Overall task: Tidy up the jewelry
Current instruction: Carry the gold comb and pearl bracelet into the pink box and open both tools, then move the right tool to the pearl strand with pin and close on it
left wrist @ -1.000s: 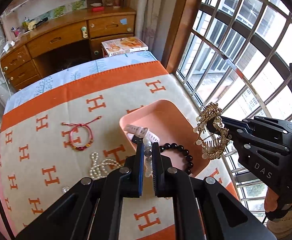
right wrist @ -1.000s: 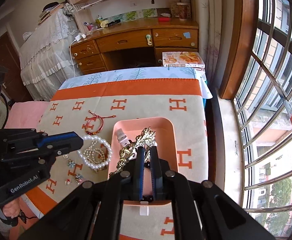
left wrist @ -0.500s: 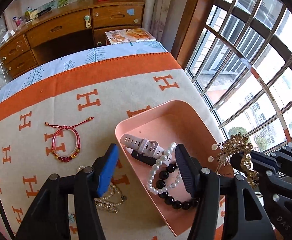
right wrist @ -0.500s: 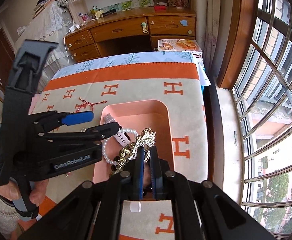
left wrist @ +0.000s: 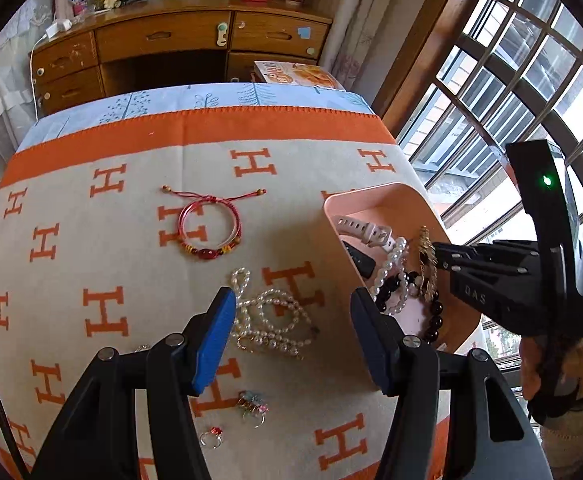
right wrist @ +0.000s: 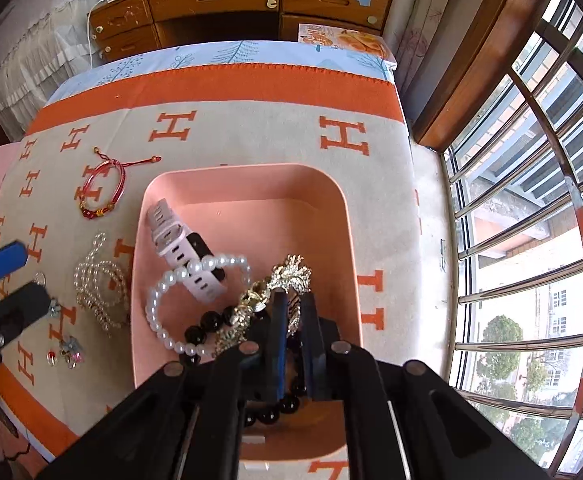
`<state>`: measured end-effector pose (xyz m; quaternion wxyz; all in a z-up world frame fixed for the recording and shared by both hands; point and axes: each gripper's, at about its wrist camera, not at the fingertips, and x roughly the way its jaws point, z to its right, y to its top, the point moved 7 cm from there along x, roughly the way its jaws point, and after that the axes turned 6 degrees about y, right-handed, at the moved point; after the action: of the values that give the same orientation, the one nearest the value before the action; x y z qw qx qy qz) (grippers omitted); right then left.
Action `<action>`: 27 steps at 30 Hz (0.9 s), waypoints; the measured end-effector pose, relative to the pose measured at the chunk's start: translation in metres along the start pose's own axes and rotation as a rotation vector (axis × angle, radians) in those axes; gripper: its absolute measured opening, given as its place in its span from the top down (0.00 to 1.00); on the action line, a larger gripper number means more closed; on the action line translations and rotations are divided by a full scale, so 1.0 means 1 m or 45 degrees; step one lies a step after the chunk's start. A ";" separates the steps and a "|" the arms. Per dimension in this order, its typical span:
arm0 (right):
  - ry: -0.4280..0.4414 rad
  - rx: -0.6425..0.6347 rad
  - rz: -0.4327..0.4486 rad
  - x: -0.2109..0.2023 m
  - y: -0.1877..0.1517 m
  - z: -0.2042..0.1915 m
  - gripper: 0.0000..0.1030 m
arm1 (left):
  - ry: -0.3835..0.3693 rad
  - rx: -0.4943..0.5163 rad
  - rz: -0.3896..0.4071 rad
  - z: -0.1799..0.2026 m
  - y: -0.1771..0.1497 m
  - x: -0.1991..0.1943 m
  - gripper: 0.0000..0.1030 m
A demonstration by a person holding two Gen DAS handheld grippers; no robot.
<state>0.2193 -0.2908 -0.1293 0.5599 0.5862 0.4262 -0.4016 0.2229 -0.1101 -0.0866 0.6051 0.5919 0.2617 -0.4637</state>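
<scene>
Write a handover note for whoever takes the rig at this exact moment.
Left tongs: open and empty, above the loose pearl strands on the blanket.
Right tongs: low inside the pink tray, jaws just starting to open, gold ornament between them; not released yet.
Done, in tray: white watch, pearl bracelet, black bead bracelet.
Left, on blanket: pearl strands, red cord bracelet, small rings.
</scene>
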 end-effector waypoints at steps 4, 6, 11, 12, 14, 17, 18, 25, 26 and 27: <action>-0.014 0.082 -0.011 0.016 0.018 0.000 0.72 | 0.007 -0.058 -0.008 -0.024 -0.009 0.000 0.44; 0.001 0.118 -0.006 0.018 0.024 0.000 0.69 | 0.017 -0.083 -0.010 -0.035 -0.011 -0.001 0.44; 0.030 0.147 0.047 0.007 0.030 -0.002 0.69 | 0.029 -0.106 0.004 -0.053 -0.014 -0.006 0.44; 0.036 0.143 0.061 0.001 0.029 -0.003 0.69 | 0.033 -0.105 0.005 -0.055 -0.014 -0.007 0.44; 0.061 0.138 0.085 -0.008 0.028 -0.006 0.69 | 0.038 -0.102 0.010 -0.057 -0.014 -0.008 0.43; 0.089 0.115 0.118 -0.023 0.024 -0.012 0.69 | 0.043 -0.102 0.011 -0.060 -0.014 -0.010 0.41; 0.098 0.105 0.130 -0.028 0.023 -0.015 0.69 | 0.047 -0.103 0.015 -0.060 -0.014 -0.012 0.40; 0.169 0.055 0.196 -0.059 0.008 -0.033 0.69 | 0.080 -0.081 0.036 -0.064 -0.019 -0.029 0.36; 0.182 0.047 0.205 -0.063 0.005 -0.036 0.69 | 0.084 -0.076 0.041 -0.064 -0.020 -0.032 0.36; 0.194 0.037 0.214 -0.068 0.003 -0.040 0.69 | 0.092 -0.069 0.046 -0.065 -0.021 -0.037 0.36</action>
<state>0.2004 -0.2542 -0.0622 0.5492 0.6566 0.4110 -0.3136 0.2034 -0.0356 -0.0755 0.6195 0.5962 0.2850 -0.4237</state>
